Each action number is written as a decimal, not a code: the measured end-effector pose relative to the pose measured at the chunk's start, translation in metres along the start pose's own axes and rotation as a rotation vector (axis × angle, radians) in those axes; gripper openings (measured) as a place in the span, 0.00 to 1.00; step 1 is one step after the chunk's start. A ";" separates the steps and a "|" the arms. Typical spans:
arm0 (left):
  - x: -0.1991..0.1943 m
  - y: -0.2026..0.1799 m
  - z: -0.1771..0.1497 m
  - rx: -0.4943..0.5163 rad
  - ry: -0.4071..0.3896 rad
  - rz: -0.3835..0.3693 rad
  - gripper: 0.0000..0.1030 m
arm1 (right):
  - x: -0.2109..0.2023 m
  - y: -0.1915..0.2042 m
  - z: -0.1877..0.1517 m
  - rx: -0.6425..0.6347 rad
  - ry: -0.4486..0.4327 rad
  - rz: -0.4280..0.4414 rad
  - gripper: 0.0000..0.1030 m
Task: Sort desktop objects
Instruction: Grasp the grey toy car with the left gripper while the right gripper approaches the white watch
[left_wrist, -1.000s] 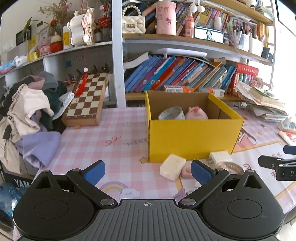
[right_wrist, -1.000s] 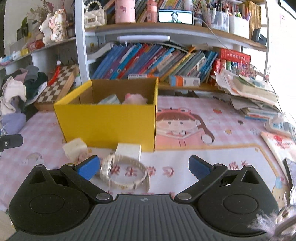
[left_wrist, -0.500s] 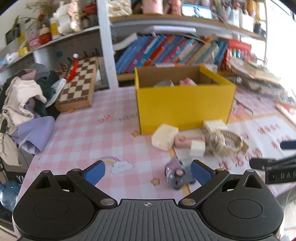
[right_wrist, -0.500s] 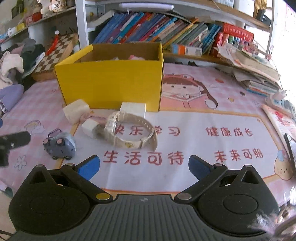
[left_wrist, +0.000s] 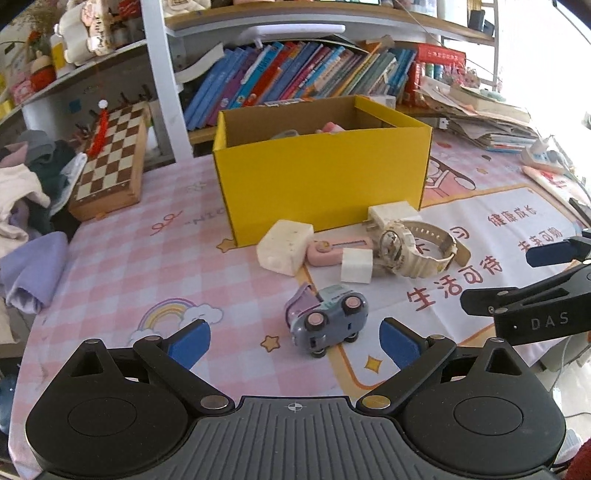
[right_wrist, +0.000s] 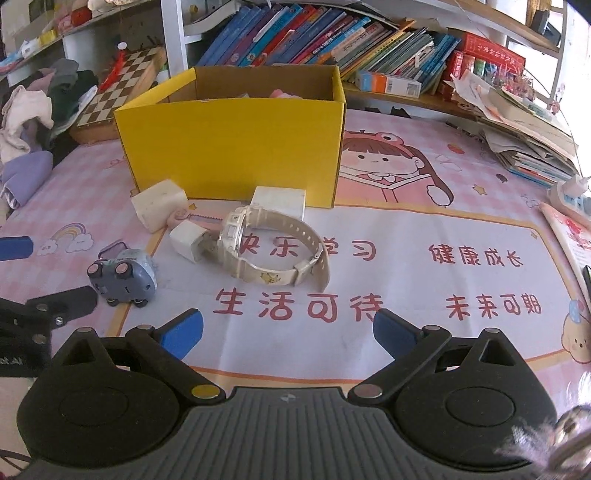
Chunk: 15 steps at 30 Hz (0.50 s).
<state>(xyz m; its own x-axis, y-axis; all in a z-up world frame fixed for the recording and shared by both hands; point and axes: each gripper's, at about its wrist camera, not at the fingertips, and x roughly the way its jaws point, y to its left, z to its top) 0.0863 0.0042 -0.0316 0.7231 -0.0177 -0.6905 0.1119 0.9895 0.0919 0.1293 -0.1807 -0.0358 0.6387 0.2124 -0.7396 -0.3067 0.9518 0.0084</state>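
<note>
Toy car (left_wrist: 327, 319) tipped on its side, wheels showing, just ahead of the left gripper (left_wrist: 295, 341), between its spread blue pads (left_wrist: 188, 341) but nearer the right one; not touched. Beyond the car, a cluster: soap-like block (left_wrist: 282, 245), pink case (left_wrist: 338, 249), small white cube (left_wrist: 356, 265), watch (left_wrist: 417, 249) standing on edge, white charger (left_wrist: 391, 216) behind the watch. Yellow box (left_wrist: 321, 181) farther ahead, open-topped, something pink and something grey inside, not clear what. Chessboard (left_wrist: 109, 162) far ahead to the left.

Right gripper (right_wrist: 288, 328) spread wide, empty, above the printed mat (right_wrist: 406, 266). Watch straight ahead, apart from the pads; car ahead-left, just beside the left gripper's finger at the frame edge.
</note>
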 end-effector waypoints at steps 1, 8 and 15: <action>0.003 -0.001 0.001 0.006 0.002 -0.002 0.96 | 0.002 0.000 0.001 -0.001 0.002 0.003 0.98; 0.021 -0.007 0.006 0.029 0.028 -0.009 0.96 | 0.012 -0.002 0.011 -0.009 0.012 0.009 0.97; 0.036 -0.005 0.010 0.021 0.055 -0.024 0.92 | 0.023 -0.007 0.020 -0.001 0.025 0.024 0.97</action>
<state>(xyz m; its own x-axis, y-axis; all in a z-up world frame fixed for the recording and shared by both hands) 0.1188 -0.0024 -0.0501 0.6812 -0.0331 -0.7313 0.1439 0.9855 0.0895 0.1600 -0.1783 -0.0390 0.6128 0.2298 -0.7561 -0.3225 0.9462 0.0262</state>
